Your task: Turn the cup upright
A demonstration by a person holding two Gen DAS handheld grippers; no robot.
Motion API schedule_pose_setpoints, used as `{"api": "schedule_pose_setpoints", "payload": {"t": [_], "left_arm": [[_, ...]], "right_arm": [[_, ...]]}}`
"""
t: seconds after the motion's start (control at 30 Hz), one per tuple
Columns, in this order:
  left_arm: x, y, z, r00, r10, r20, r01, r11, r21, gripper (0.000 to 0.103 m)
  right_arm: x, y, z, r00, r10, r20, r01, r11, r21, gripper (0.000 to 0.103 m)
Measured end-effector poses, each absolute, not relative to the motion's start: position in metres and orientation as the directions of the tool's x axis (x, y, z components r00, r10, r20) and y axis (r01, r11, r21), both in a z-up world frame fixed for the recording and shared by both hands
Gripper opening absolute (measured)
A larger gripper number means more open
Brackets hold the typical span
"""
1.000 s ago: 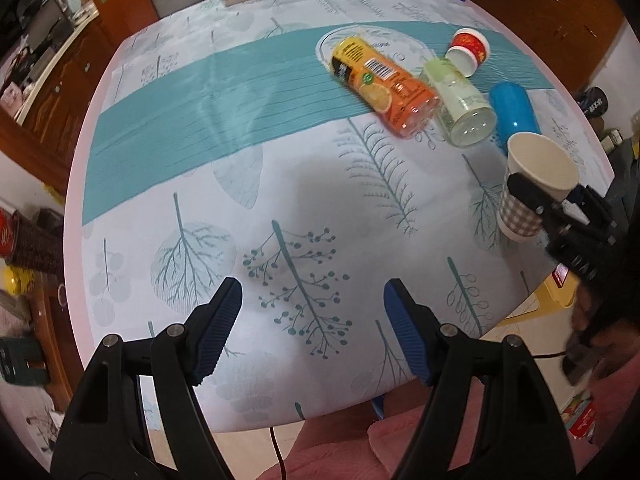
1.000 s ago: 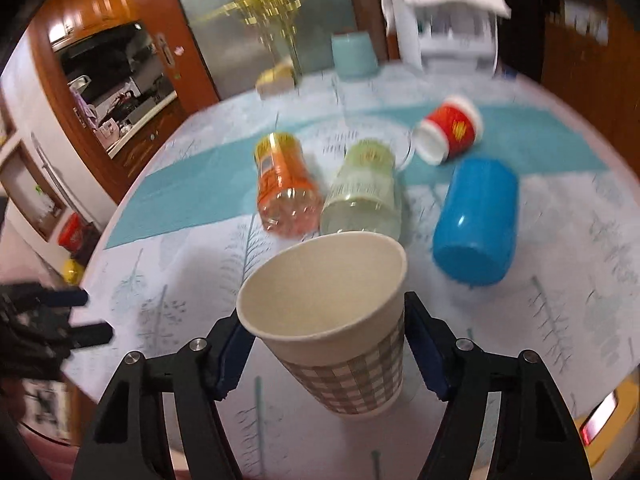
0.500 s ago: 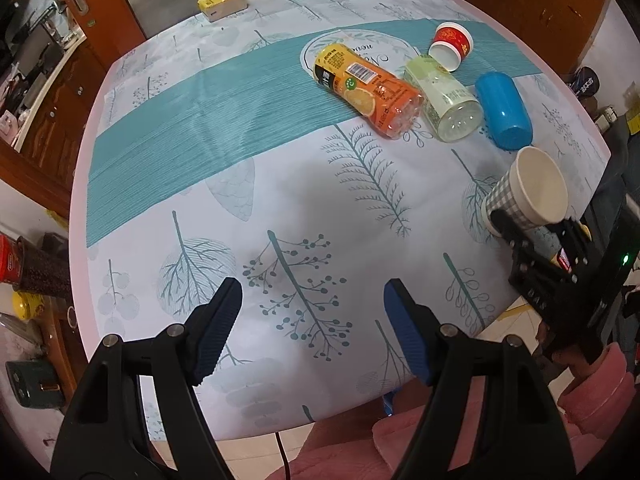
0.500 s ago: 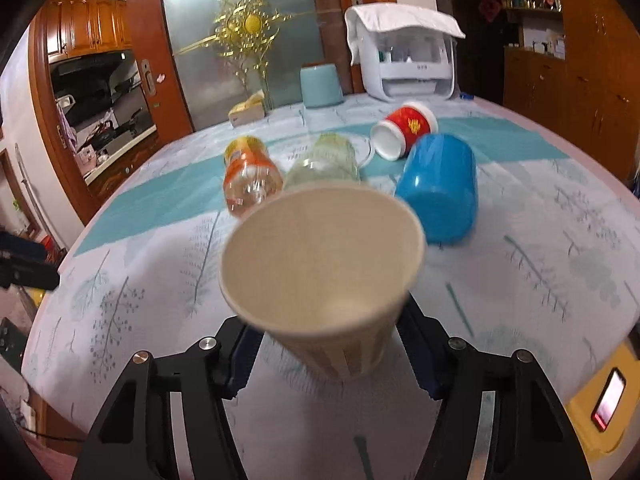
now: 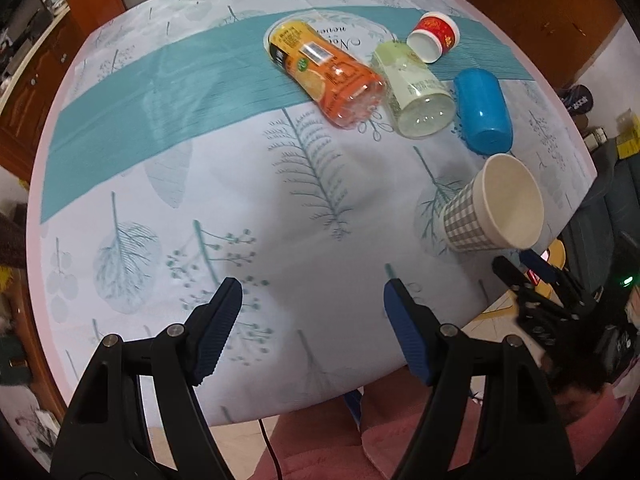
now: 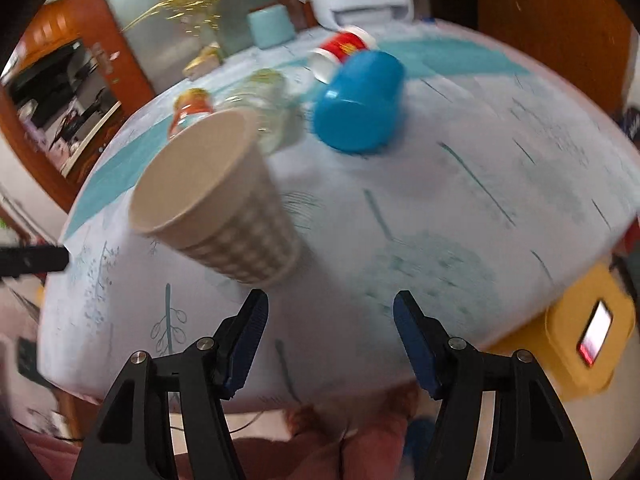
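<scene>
Checked paper cup (image 5: 494, 210) stands on its base, empty. Two bottles, orange (image 5: 326, 76) and pale green (image 5: 414, 94), lie flat. Left gripper (image 5: 312, 330) and right gripper (image 6: 330, 344): jaws apart, holding nothing.

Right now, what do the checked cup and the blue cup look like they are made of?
Checked cup: likely paper, with a matte cream inside, rolled rim and printed grey check. Blue cup: probably plastic, since it is uniformly coloured, opaque and slightly glossy, though blur leaves that open.
</scene>
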State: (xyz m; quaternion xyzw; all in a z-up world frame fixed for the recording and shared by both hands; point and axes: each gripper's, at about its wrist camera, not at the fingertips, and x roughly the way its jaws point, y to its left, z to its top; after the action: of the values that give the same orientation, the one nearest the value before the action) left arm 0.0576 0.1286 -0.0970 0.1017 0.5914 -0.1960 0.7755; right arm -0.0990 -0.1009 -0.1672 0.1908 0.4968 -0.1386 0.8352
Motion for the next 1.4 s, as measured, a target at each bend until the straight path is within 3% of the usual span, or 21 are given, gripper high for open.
{"api": "schedule_pose_setpoints", "payload": {"t": [0.2, 0.27, 0.37, 0.57, 0.9, 1.0, 1.1, 1.4], "left_arm": [[0.063, 0.096, -0.11, 0.168, -0.14, -0.976, 0.316, 0.945, -0.082, 0.071], [0.065, 0.086, -0.106, 0.19, -0.137, -0.972, 0.271, 0.959, -0.082, 0.071], [0.06, 0.069, -0.088, 0.258, -0.134, -0.957, 0.225, 0.972, -0.076, 0.071], [0.045, 0.044, -0.039, 0.331, -0.106, -0.938, 0.155, 0.986, -0.056, 0.071], [0.009, 0.026, 0.036, 0.472, -0.096, -0.876, 0.089, 0.994, -0.061, 0.071], [-0.003, 0.019, 0.036, 0.499, -0.064, -0.864, 0.079, 0.996, -0.028, 0.071], [-0.014, 0.015, 0.026, 0.506, -0.044, -0.861, 0.059, 0.998, -0.017, 0.071], [-0.028, 0.018, 0.006, 0.543, 0.042, -0.839, -0.001, 0.999, 0.05, 0.071]], "right_arm": [[-0.082, -0.162, -0.162, 0.399, 0.26, -0.879, 0.494, 0.747, 0.445, 0.084], [-0.073, -0.171, -0.154, 0.382, 0.279, -0.881, 0.471, 0.761, 0.446, 0.086], [-0.056, -0.174, -0.137, 0.343, 0.29, -0.893, 0.373, 0.831, 0.413, 0.097], [-0.022, -0.177, -0.076, 0.298, 0.358, -0.885, 0.181, 0.889, 0.42, 0.1], [-0.025, -0.171, 0.009, 0.4, 0.255, -0.88, -0.015, 0.962, 0.272, 0.103], [-0.037, -0.169, 0.022, 0.433, 0.246, -0.867, -0.028, 0.965, 0.26, 0.103], [-0.049, -0.168, 0.022, 0.474, 0.144, -0.869, -0.018, 0.988, 0.154, 0.103], [-0.07, -0.157, 0.008, 0.502, 0.121, -0.856, -0.038, 0.992, 0.118, 0.103]]}}
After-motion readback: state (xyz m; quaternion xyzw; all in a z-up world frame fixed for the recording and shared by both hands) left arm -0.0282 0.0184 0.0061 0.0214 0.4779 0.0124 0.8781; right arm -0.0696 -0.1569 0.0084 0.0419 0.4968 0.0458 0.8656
